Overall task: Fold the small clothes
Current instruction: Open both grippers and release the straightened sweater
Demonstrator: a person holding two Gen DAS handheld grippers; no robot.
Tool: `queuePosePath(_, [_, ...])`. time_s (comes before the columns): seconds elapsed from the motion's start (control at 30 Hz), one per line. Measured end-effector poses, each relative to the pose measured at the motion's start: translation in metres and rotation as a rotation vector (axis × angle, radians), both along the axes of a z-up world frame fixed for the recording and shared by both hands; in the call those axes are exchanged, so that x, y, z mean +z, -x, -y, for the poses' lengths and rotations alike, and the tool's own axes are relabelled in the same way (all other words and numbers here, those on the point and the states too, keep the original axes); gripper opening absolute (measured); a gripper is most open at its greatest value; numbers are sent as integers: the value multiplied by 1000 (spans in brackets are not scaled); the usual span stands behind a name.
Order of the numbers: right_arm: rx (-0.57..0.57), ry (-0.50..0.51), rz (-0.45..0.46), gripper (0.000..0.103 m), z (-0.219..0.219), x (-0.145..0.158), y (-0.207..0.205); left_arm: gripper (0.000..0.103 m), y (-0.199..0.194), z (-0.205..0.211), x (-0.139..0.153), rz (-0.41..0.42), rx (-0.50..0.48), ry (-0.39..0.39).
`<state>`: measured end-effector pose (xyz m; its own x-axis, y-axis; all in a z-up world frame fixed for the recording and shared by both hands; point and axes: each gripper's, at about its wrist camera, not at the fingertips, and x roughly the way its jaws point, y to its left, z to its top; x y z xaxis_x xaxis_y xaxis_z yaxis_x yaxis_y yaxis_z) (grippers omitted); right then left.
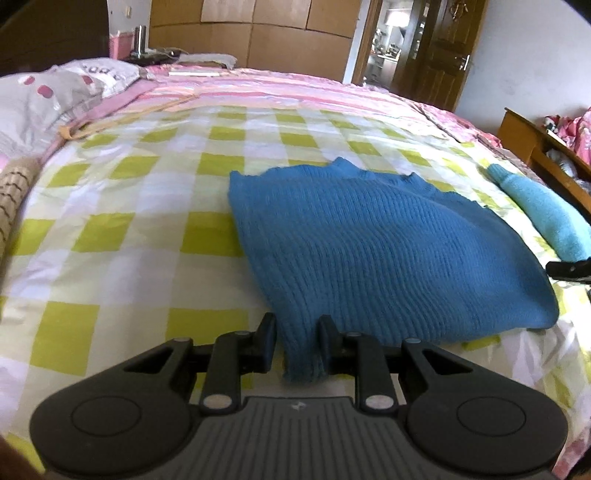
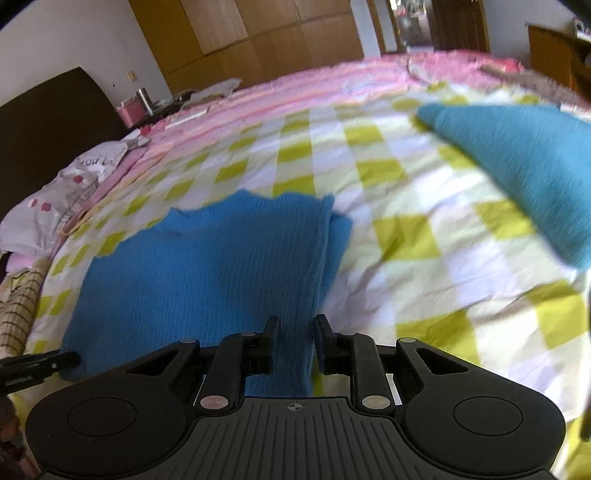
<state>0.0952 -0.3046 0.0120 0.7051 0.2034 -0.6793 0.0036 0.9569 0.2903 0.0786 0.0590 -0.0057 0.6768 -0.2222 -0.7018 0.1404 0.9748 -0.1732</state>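
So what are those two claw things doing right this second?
Left gripper: closed on the near hem of the blue ribbed knit sweater.
Right gripper: closed on the same sweater's near edge.

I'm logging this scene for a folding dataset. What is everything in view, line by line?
sweater: one, blue knit, middle of bed, near hem in both claws
rolled cloth: one, teal, right of sweater
bedspread: one, green and white checks, under the clothes
pillow: one, grey with pink dots, far left
wardrobe: one, brown, behind bed
door: one, dark wood, open
left claw: black, shut on sweater
right claw: black, shut on sweater
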Motion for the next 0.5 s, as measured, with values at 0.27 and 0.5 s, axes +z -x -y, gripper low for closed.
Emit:
queuePosePath(0.27, [6,-16,16,21,-16,-3,-5,30,2,3,-1,30,20,-29])
queuePosePath(0.5, [45,-9,31,21,-34,-6,-19,30,0,5,-2,22,47,-55])
